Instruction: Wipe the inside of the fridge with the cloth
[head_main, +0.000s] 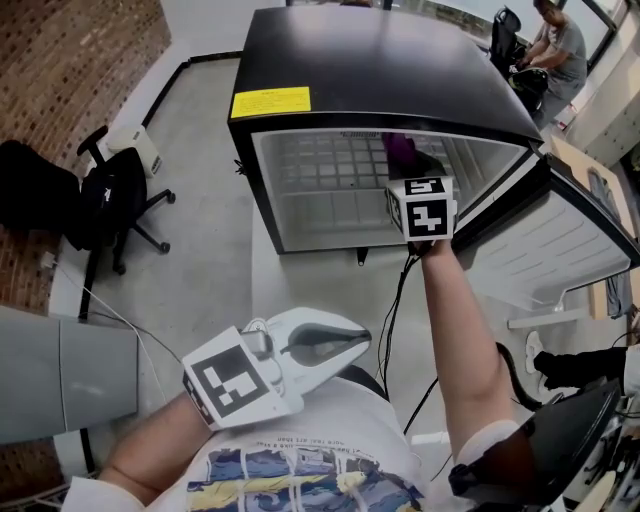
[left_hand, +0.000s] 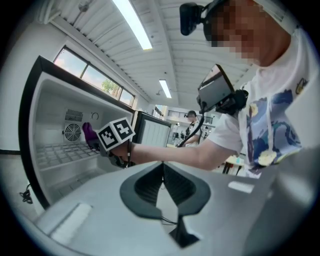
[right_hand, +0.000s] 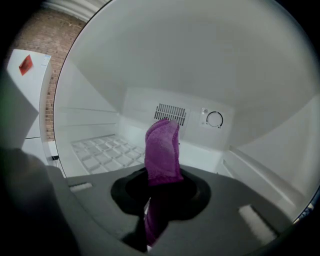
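A small black fridge (head_main: 370, 70) stands on the floor with its door (head_main: 560, 240) swung open to the right. My right gripper (head_main: 408, 165) reaches into its white inside, shut on a purple cloth (right_hand: 161, 150) that sticks up between the jaws. The cloth (head_main: 400, 150) shows just past the marker cube. It hangs in the air in front of the back wall vent (right_hand: 170, 114), above the wire shelf (right_hand: 105, 152). My left gripper (head_main: 345, 345) is held low near my body, outside the fridge, jaws shut on nothing (left_hand: 162, 172).
A black office chair (head_main: 110, 200) stands left of the fridge by a brick wall. A person (head_main: 560, 40) sits at the far right. A thermostat dial (right_hand: 214, 119) is on the fridge's back wall. A cable (head_main: 395, 300) trails from my right gripper.
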